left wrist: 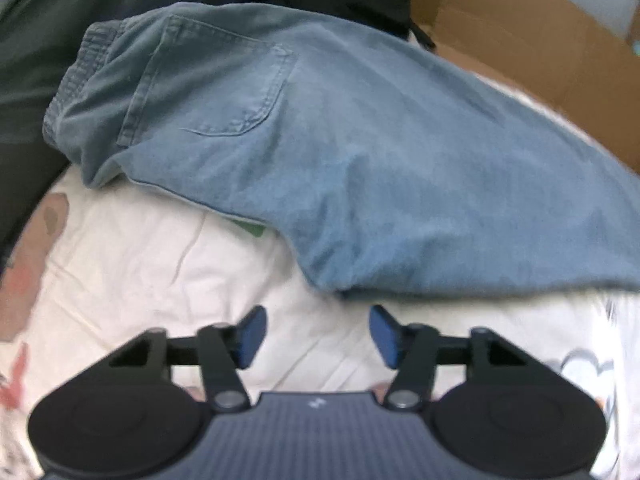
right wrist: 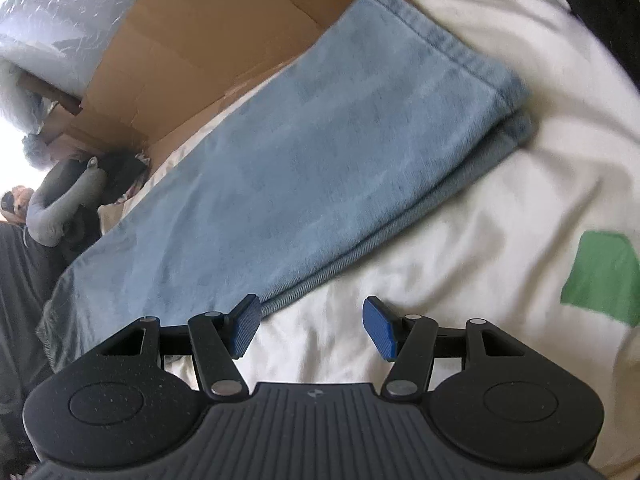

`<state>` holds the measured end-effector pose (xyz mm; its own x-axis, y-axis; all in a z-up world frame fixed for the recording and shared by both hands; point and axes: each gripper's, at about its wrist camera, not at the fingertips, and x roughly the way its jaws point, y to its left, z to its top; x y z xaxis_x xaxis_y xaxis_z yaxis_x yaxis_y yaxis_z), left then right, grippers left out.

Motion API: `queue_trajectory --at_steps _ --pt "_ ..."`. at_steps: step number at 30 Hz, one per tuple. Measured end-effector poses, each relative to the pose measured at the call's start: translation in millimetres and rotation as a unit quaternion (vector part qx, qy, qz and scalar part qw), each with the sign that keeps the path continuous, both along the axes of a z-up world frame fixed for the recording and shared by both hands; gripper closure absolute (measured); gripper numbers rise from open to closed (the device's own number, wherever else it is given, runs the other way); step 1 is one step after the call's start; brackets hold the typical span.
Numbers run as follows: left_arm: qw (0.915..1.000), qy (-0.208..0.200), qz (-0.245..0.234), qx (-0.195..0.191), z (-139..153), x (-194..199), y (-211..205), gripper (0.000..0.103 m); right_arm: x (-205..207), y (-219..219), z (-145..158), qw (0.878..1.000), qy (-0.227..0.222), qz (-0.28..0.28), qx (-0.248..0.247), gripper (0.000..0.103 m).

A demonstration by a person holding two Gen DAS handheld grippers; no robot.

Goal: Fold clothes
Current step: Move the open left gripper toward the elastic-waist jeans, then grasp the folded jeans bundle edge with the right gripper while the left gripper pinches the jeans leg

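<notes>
The light-blue jeans (left wrist: 340, 160) (right wrist: 304, 168) lie folded lengthwise on the white sheet (left wrist: 140, 264) (right wrist: 480, 260). In the right wrist view their long axis runs from seven o'clock to one o'clock, hem at one. The left gripper (left wrist: 319, 336) and right gripper (right wrist: 311, 328) both have jaws apart, holding nothing.

Both views look forward from low, close above the white sheet (left wrist: 132, 264). The left wrist view faces the waist and back pocket of the jeans (left wrist: 320, 152); the right wrist view faces along their stacked legs toward the hems. Both share the jeans, the sheet and the cardboard (right wrist: 208, 36) behind
</notes>
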<state>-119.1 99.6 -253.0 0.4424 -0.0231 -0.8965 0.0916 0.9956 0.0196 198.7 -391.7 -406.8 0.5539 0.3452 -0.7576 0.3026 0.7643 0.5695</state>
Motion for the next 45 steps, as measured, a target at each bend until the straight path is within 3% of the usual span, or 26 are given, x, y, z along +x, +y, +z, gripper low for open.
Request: queue_trajectory --at_steps 2,3,5,13,20,25,31,35,38,40,45 --pt "0.9994 0.001 -0.025 0.024 7.4 -0.6 -0.8 0.039 1.7 5.9 3.6 0.999 0.0 0.009 -0.032 0.04" --pt "0.9992 0.0 -0.027 0.029 11.7 0.6 0.9 0.033 2.5 8.7 5.1 0.999 0.0 0.014 -0.046 0.04" --pt "0.9997 -0.005 -0.004 0.023 19.6 2.7 7.1 0.028 3.0 10.0 5.4 0.998 0.001 0.017 -0.057 0.04" --pt "0.9953 -0.03 0.091 0.003 16.2 23.7 19.6 0.028 1.9 5.1 8.6 0.995 0.005 0.006 -0.096 0.041" --pt "0.9918 -0.045 0.116 -0.029 15.4 24.5 13.6 0.028 1.4 -10.8 5.8 0.997 0.005 -0.038 -0.063 0.042" --pt "0.9876 -0.032 0.14 -0.062 7.1 22.9 20.9 0.028 1.2 -28.4 5.6 0.996 -0.002 -0.082 -0.037 0.042" --pt "0.9882 -0.039 0.127 -0.077 5.2 29.0 16.4 0.028 3.4 -48.8 -4.9 0.99 -0.002 -0.14 0.003 0.047" --pt "0.9864 -0.034 0.121 -0.106 1.0 33.3 13.5 0.028 2.9 -57.9 -17.4 0.982 0.0 -0.185 0.038 0.049" --pt "0.9874 -0.031 0.112 -0.107 -1.9 34.9 9.3 0.028 2.9 -64.9 -26.2 0.974 -0.005 -0.215 0.067 0.058" --pt "0.9875 -0.03 0.112 -0.106 -4.1 35.5 9.2 0.028 5.1 -68.4 -27.0 0.973 -0.003 -0.217 0.074 0.089" --pt "0.9834 -0.017 0.135 -0.12 -11.4 39.0 17.8 0.029 6.0 -74.1 -16.9 0.974 -0.021 -0.209 0.083 0.094"
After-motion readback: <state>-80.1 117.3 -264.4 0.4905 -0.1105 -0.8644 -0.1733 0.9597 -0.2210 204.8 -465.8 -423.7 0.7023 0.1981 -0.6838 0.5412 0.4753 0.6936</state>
